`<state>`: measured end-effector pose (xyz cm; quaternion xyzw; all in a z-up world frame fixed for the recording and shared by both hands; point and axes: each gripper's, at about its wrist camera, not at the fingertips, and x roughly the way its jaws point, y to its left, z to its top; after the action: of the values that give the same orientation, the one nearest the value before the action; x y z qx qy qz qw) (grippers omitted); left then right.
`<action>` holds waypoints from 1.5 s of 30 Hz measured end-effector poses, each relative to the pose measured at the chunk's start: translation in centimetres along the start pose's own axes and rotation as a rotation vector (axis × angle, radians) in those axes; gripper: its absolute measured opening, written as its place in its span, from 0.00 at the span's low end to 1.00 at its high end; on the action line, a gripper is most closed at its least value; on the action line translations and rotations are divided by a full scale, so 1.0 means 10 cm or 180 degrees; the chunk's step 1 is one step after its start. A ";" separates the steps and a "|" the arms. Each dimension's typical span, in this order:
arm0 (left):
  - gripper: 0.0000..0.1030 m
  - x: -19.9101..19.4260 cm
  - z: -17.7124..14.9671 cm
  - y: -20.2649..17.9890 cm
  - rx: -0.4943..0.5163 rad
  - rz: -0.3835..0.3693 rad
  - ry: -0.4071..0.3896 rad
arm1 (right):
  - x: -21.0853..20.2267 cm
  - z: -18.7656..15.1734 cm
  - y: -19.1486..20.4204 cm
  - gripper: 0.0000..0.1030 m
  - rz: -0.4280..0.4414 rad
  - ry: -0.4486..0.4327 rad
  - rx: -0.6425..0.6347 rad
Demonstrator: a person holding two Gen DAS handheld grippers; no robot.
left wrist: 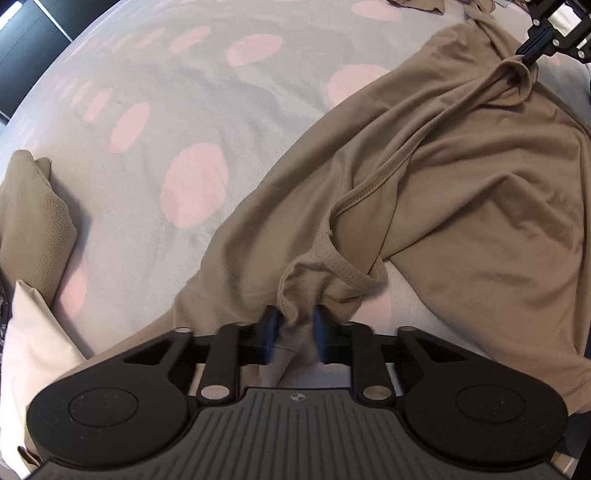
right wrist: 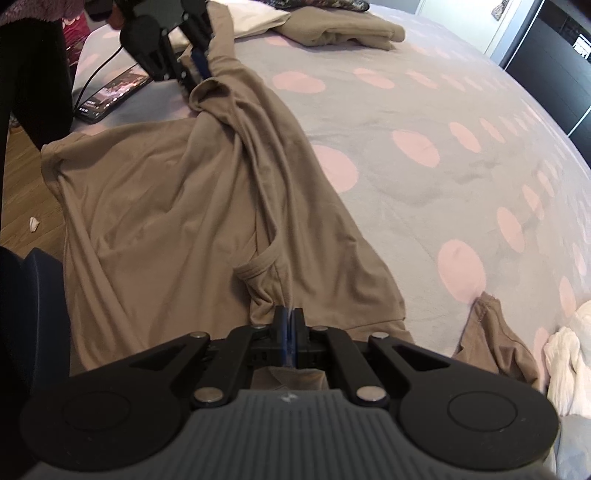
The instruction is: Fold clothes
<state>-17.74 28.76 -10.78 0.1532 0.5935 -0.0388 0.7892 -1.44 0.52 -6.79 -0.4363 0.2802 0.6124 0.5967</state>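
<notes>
While both my left gripper (left wrist: 293,328) and right gripper (right wrist: 289,325) pinch the tan shirt (right wrist: 166,206), I stretch one edge between them, probably for folding.

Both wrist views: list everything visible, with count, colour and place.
Tan shirt: one, tan, spread on the bed, stretched between both grippers.
Bedspread: one, grey with pink dots, under everything.
Folded garments: a tan and cream pile, far end in the right view.
Small tan garment: one, near right.
White cloth: one, right edge.
Phone: one, black, cabled, bed's far left corner.
Wooden floor: left.
Left gripper: black, clamping the shirt.
Right gripper: black, clamping the shirt.
</notes>
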 end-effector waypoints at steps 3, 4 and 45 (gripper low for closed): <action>0.02 -0.09 0.00 0.05 -0.0084 0.0022 -0.0099 | -0.06 0.00 -0.02 0.02 -0.0130 -0.0068 0.0012; 0.01 -0.15 0.00 0.07 -0.0121 0.0053 -0.0147 | -0.08 0.01 -0.04 0.02 -0.0244 -0.0071 0.0026; 0.00 -4.31 -0.26 -0.82 -0.1513 0.1620 -0.4093 | -3.31 0.60 1.34 0.01 -0.4466 -0.3409 0.1080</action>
<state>-34.77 16.54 27.87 0.0579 -0.0488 0.1935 0.9782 -18.81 -12.16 22.41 -0.0692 -0.2798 0.1789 0.9407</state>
